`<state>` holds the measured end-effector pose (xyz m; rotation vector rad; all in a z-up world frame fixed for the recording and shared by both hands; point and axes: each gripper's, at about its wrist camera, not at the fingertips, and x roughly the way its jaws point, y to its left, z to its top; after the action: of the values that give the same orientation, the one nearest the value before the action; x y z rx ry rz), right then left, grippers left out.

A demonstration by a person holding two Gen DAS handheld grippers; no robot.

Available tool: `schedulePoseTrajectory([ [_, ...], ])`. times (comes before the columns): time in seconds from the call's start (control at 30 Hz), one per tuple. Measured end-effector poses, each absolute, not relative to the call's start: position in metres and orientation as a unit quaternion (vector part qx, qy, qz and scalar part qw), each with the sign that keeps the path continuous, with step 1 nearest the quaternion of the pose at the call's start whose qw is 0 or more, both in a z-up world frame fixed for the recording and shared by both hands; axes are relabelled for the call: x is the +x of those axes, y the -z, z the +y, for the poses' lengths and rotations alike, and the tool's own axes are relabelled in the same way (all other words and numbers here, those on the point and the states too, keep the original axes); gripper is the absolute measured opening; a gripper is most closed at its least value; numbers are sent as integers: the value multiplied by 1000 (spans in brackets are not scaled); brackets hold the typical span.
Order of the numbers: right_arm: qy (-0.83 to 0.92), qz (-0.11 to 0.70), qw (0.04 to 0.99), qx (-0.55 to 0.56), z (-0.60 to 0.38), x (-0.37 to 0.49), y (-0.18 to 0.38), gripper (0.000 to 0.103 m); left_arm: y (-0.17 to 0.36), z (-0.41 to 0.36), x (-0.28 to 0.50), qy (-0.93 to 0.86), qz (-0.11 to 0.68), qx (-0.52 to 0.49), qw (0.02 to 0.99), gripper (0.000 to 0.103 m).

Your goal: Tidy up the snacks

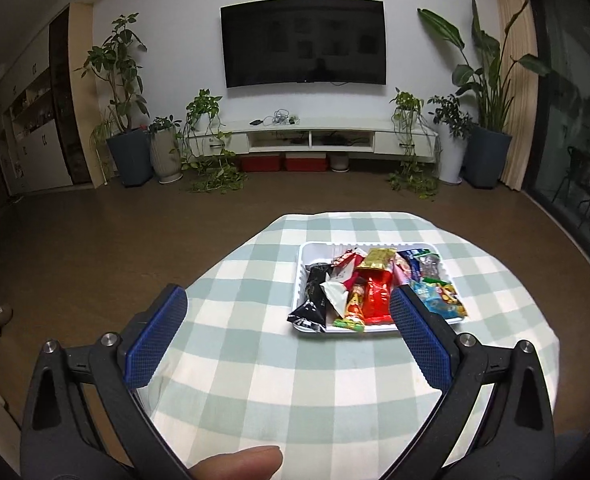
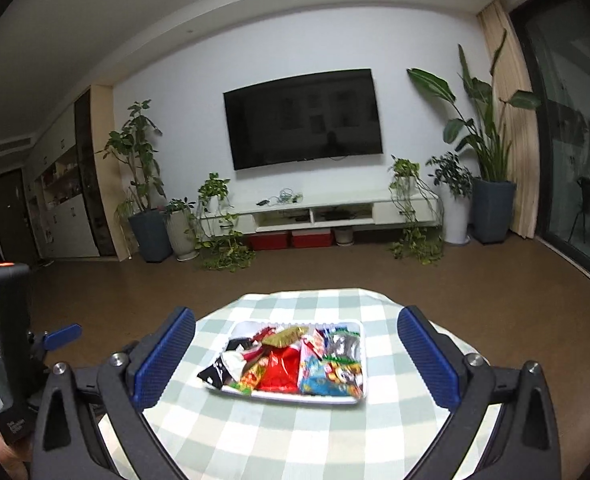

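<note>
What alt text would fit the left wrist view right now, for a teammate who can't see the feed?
Open, empty left tongs hover over a checked tablecloth, in front of a white tray piled with snack packets. Beyond the table are a wall-mounted TV, a low white cabinet and potted plants.

Black tongs (image 1: 289, 320), blue textured pads (image 1: 155, 340)

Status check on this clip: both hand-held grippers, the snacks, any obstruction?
Left hand-held gripper open, empty. Right hand-held gripper open, empty. Snack packets piled in white tray on checked tablecloth. Nothing in the way.
</note>
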<state>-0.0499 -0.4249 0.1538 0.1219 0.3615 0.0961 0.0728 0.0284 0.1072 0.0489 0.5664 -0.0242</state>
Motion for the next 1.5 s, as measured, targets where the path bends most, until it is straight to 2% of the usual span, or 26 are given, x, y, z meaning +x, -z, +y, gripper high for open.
schedulePoseTrajectory([
  [0.53, -21, 209, 975, 68, -424, -95, -125, 103, -104, 23, 24, 30, 301, 17, 953, 103],
  [1.5, -11, 259, 965, 46, -417, -97, -102, 103, -71, 23, 31, 28, 334, 16, 942, 103],
])
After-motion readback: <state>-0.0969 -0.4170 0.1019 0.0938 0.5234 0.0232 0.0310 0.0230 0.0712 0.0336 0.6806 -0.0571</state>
